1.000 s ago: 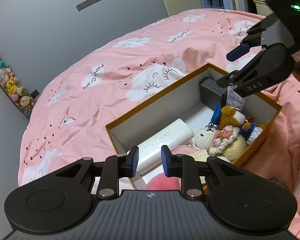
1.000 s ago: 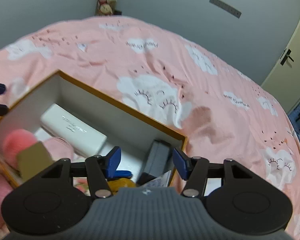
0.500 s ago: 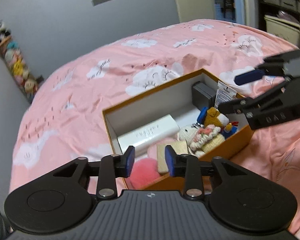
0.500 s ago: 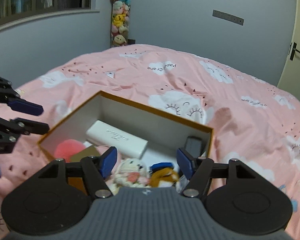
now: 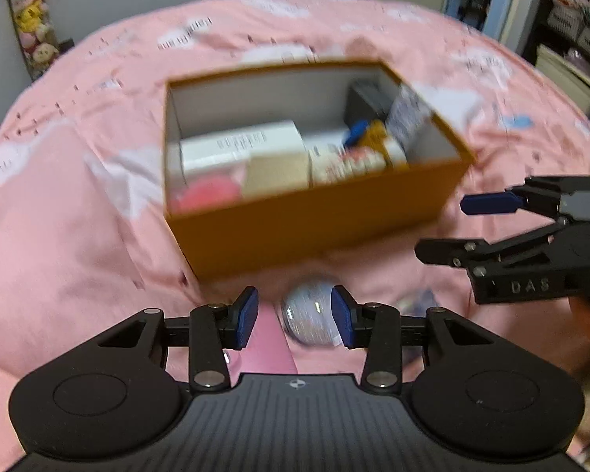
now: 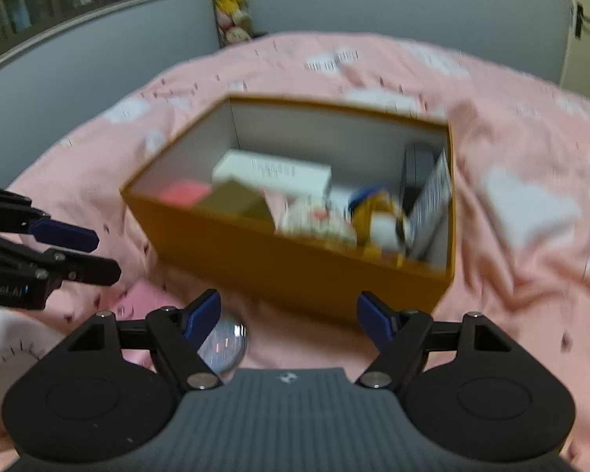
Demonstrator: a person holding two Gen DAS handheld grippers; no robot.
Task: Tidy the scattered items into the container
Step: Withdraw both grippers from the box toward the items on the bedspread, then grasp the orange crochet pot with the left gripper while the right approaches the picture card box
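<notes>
Left gripper [image 5: 295, 320] is sitting with its jaws apart, having just been widening, and is framing a clear glassy ball [image 5: 310, 316] that is lying on the pink bedspread [image 5: 78, 236]; the pads are not pressing on the ball, and a gap is showing on the left side, while the right pad is looking very close to it, contact not resolvable through the blur. Right gripper [image 6: 291, 316] is also standing wide apart, jaws having just been spreading, with nothing between the blue pads; the same ball [image 6: 226, 344] is showing just behind its left finger, outside the gap. Both grippers are hanging over the near side of the bed, in front of the orange box [image 5: 314, 212], which is resting on the bedspread toward the middle of the bed, open-topped, white inside. Inside the box, a long white carton [image 5: 240, 147] is lying along the back wall, a pink round item [image 5: 210, 194] is sitting in the near left corner, a tan block [image 5: 277, 175] is lying beside it, a cream crocheted toy [image 5: 346, 163] is lying near the middle, a yellow-and-blue plush [image 6: 377, 212] is next to that, and a dark grey case [image 5: 364, 100] is standing on edge in the far right corner with a printed packet [image 6: 432, 192] leaning against the right wall. A flat pink item [image 6: 141, 299] is lying on the bedspread left of the ball. Each gripper is appearing side-on in the other's view. Frames are motion-blurred, so fine detail is not readable.
</notes>
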